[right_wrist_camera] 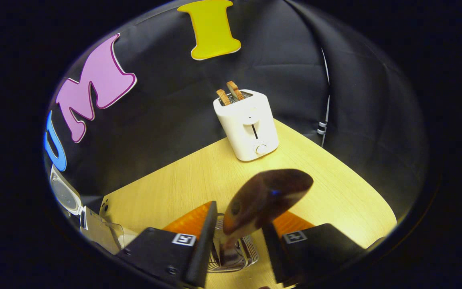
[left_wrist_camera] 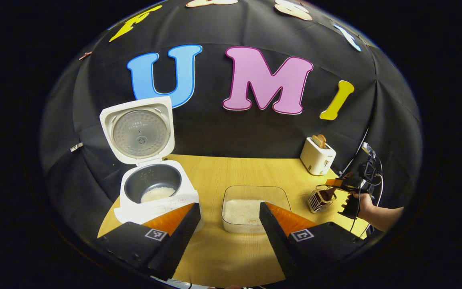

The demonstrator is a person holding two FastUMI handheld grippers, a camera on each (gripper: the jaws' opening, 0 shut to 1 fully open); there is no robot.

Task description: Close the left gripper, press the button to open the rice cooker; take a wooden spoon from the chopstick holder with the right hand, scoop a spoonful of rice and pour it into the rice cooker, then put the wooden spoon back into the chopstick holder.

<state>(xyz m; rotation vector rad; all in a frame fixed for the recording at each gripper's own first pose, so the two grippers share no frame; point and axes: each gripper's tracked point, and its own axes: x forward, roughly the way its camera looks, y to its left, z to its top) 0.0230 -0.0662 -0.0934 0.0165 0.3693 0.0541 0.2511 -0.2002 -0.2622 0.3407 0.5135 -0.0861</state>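
Left gripper view: the left tool (left_wrist_camera: 229, 212) sits at the bottom of the frame with its two fingers spread well apart and nothing between them. Past them, the wooden surface (left_wrist_camera: 231, 172) carries a white rice cooker (left_wrist_camera: 155, 192) at the left of the frame. Its lid (left_wrist_camera: 138, 130) stands raised, and a small heap of rice (left_wrist_camera: 157, 194) lies in the dark inner pot. In the lower middle, just beyond the fingers, stands a clear container (left_wrist_camera: 253, 206) with white rice on its bottom. At the right of the frame a white toaster (left_wrist_camera: 317, 156) with toast in its slots stands near the black cloth wall. In front of it is a wire chopstick holder (left_wrist_camera: 320, 198). A hand (left_wrist_camera: 361, 202) holds the right tool (left_wrist_camera: 333, 184) just above that holder.

Right gripper view: the right tool (right_wrist_camera: 239, 237) points down over the chopstick holder (right_wrist_camera: 235, 253) at the bottom middle of the frame. The wooden spoon (right_wrist_camera: 267, 198) stands in the holder, bowl end up, between the two fingers. The fingers stand apart on either side of the handle, and whether they touch it cannot be told. The toaster (right_wrist_camera: 249, 124) stands farther back on the surface (right_wrist_camera: 175, 184), upper middle. The rice cooker's lid (right_wrist_camera: 64, 194) and the clear container (right_wrist_camera: 102, 235) show at the left edge.
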